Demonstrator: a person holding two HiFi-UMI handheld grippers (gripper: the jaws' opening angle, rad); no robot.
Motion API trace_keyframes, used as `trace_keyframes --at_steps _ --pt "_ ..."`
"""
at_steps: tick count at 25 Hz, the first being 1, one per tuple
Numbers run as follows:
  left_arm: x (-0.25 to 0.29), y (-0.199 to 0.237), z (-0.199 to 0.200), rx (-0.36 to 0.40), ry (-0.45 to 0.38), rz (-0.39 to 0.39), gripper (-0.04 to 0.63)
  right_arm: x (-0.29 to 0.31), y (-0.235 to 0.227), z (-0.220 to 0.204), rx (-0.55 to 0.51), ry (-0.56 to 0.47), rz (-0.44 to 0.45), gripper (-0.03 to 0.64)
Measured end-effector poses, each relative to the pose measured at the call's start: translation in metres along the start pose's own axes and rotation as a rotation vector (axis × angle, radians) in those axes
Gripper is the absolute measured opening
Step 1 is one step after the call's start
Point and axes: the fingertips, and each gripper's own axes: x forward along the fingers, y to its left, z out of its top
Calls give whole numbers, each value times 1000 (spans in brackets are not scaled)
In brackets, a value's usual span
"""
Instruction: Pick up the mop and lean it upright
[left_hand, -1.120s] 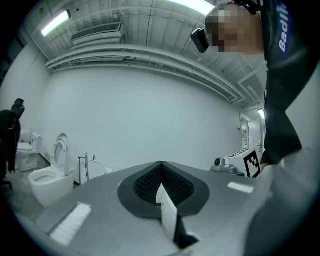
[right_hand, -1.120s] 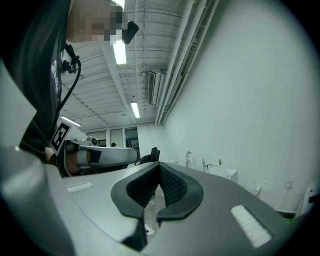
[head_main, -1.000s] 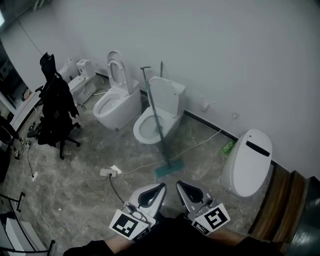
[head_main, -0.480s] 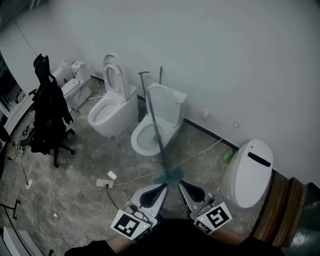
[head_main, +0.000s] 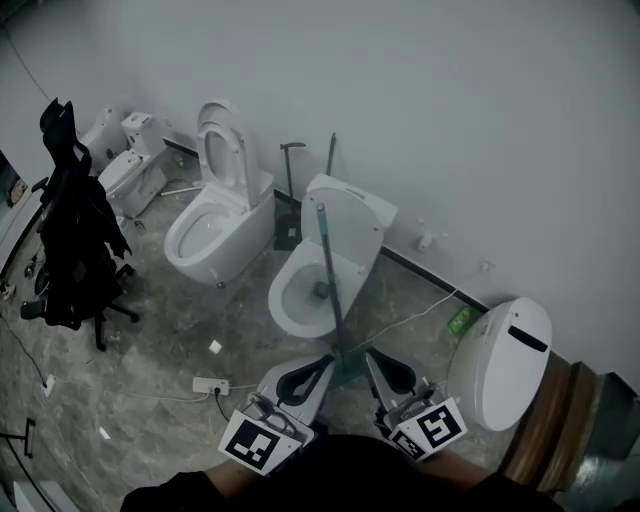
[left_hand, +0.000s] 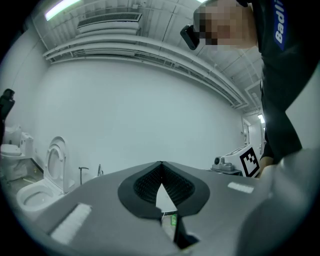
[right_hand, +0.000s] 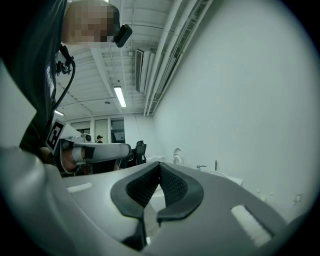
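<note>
The mop's teal handle (head_main: 332, 285) rises from the floor, and its top shows in front of the middle toilet's (head_main: 345, 225) raised lid. Its teal head (head_main: 346, 374) lies on the floor, partly hidden between my two grippers. My left gripper (head_main: 322, 362) is just left of the head and my right gripper (head_main: 372, 358) just right of it. Neither one touches the handle. In the left gripper view the left gripper (left_hand: 161, 165) has its jaws together on nothing. The right gripper (right_hand: 159, 164) in its own view is likewise shut and empty.
A toilet with its lid open (head_main: 210, 225) stands left of the mop. A closed white toilet (head_main: 505, 345) stands at the right beside wooden steps (head_main: 560, 420). A black office chair (head_main: 70, 240), a power strip (head_main: 210, 385) with a cable, a green bottle (head_main: 460, 320) and a wall-leaning tool (head_main: 290, 190) are around.
The view has moved forward towards the toilets, so the mop's head now sits between the grippers instead of ahead of them. Both grippers have stayed shut.
</note>
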Motion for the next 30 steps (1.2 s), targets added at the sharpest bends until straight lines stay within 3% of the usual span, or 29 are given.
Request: trace_keyframes --at_steps 6,11,20,30 --pt "9 61 -2 -44 8 18 11 64 -18 -8 -23 56 -19 8" --pt "11 90 -10 -67 30 74 11 99 -46 -33 -20 129 -13 69" --pt "14 120 -6 -52 49 232 11 166 -127 -98 -19 266 -4 120" --pt "34 144 -11 -31 84 330 12 241 -198 -178 -36 439 2 141"
